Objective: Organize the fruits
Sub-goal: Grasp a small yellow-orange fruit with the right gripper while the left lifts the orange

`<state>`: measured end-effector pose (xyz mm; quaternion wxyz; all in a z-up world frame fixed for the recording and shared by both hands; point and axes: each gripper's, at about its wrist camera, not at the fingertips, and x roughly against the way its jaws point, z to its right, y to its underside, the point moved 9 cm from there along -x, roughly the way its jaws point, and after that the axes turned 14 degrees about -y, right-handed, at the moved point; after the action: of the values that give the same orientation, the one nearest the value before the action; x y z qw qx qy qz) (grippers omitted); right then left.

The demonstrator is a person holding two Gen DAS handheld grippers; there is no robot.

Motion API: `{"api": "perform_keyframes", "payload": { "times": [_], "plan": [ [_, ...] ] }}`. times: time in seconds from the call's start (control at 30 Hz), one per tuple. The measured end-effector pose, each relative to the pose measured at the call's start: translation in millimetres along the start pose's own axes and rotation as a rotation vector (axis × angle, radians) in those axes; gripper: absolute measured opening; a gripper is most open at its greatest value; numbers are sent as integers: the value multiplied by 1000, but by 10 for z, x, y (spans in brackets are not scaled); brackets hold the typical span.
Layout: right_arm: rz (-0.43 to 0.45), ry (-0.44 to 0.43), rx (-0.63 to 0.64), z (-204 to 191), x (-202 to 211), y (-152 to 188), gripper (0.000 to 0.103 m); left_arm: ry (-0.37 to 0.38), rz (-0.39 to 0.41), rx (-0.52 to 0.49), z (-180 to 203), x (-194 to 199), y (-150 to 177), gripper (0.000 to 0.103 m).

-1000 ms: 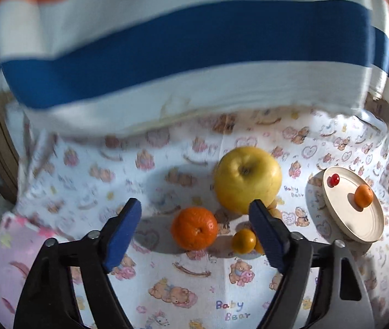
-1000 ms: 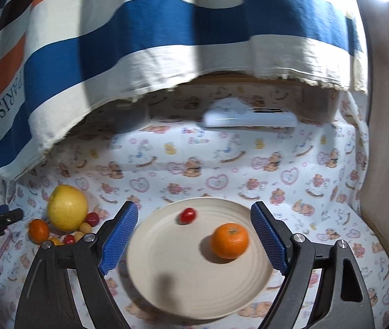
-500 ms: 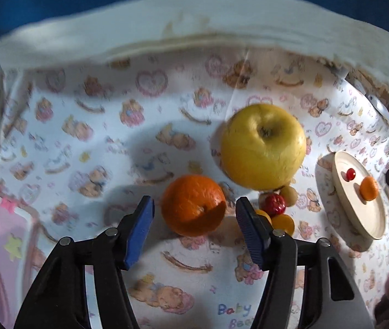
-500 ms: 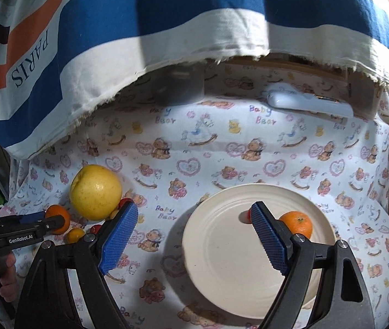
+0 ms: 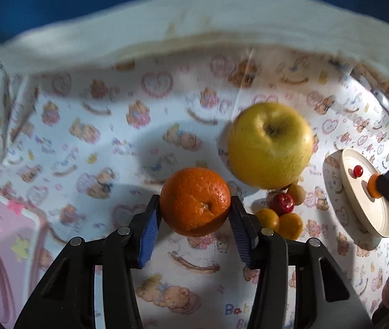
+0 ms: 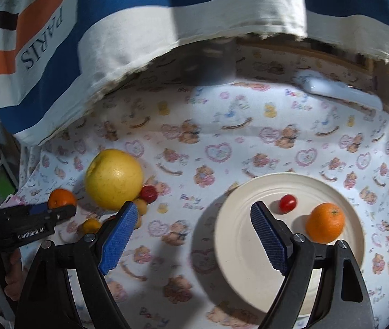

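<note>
The left gripper (image 5: 195, 220) is closing around the round orange mandarin (image 5: 195, 201), probably to carry it to the cream round plate (image 6: 249, 249). The right gripper (image 6: 193, 233) stays wide and holds nothing.

Between my left pads sits a dimpled orange (image 5: 195, 201); yellow apple (image 5: 270, 144) upright just beyond it, mid-cloth; another orange (image 6: 325, 222) near the plate's (image 6: 249, 246) right rim

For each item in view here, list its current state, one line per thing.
left gripper: jaws closing, pads at both sides of the large orange
large orange: on the cloth, between the pads
right gripper: open, empty
yellow apple: on the cloth, beside the small fruits
plate: holds two fruits
small orange: on the plate
cherry tomato: on the plate
</note>
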<state>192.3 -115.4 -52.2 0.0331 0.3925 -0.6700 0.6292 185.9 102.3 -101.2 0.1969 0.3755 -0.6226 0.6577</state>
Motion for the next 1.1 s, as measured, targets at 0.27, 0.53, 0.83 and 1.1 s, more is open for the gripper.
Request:
{"api": "perform_keyframes", "payload": {
  "times": [0.27, 0.53, 0.83, 1.1],
  "plan": [
    [-133, -161, 56, -515, -379, 219, 76, -25, 120, 45, -208, 378, -168, 48],
    [-242, -206, 104, -789, -683, 446, 61, -4, 153, 69, -244, 498, -248, 48],
    [-289, -245, 80, -782, -839, 579, 38, 10, 181, 67, -207, 646, -264, 48],
    [-285, -261, 94, -808, -891, 604, 29, 25, 205, 79, -190, 815, -301, 48]
  ]
}}
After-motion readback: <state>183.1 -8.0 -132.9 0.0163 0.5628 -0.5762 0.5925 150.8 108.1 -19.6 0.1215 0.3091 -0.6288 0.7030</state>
